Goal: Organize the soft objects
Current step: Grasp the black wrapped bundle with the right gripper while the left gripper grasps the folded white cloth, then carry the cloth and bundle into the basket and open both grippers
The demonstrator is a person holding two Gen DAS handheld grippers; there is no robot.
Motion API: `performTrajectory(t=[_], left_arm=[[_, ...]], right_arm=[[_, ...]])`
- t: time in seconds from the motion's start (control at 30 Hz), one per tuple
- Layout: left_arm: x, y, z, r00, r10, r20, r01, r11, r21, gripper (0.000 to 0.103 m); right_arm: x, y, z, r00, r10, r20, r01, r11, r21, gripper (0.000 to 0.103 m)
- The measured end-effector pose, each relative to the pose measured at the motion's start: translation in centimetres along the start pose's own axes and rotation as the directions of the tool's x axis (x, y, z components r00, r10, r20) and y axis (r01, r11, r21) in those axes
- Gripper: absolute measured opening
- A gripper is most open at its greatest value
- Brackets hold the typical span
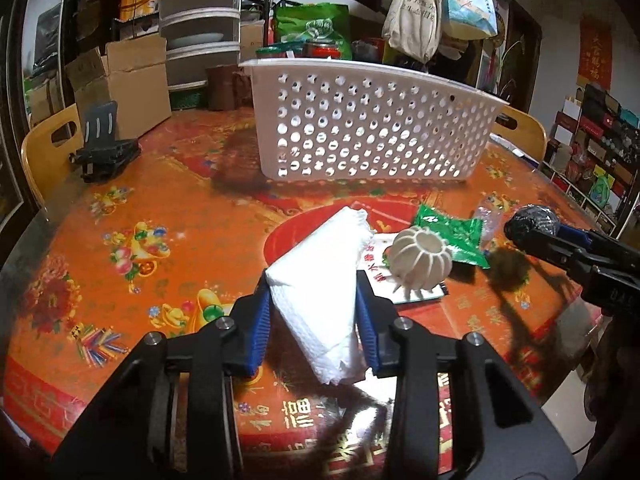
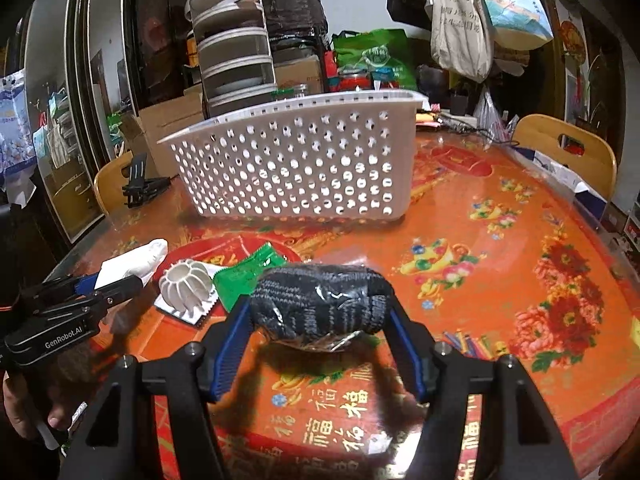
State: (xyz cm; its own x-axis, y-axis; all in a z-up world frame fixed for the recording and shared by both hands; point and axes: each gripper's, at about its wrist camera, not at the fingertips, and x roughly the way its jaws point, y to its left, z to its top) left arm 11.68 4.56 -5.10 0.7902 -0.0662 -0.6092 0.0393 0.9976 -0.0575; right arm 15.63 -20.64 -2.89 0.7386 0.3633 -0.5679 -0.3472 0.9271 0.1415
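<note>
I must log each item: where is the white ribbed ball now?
The white ribbed ball lies on the table, between the folded tissue in the left gripper and the green packet.

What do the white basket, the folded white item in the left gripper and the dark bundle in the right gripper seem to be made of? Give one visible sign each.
White basket: rigid plastic, matte; moulded rim and punched holes.
Folded white item: probably paper towel; dimpled embossing, ragged edge.
Dark bundle: knitted fabric, apparently in clear film; ribbed stitches, shiny creases.
</note>
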Motion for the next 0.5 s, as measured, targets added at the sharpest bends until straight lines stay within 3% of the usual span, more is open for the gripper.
performTrajectory(t=[0.5], left_arm=[[-2.4, -1.8, 1.3, 0.999, -0.025, 0.044, 0.023, 0.999, 0.034, 0.033]], right_arm=[[-1.3, 0.3, 0.9, 1.000, -0.011, 0.018, 0.012, 0.999, -0.032, 0.065]])
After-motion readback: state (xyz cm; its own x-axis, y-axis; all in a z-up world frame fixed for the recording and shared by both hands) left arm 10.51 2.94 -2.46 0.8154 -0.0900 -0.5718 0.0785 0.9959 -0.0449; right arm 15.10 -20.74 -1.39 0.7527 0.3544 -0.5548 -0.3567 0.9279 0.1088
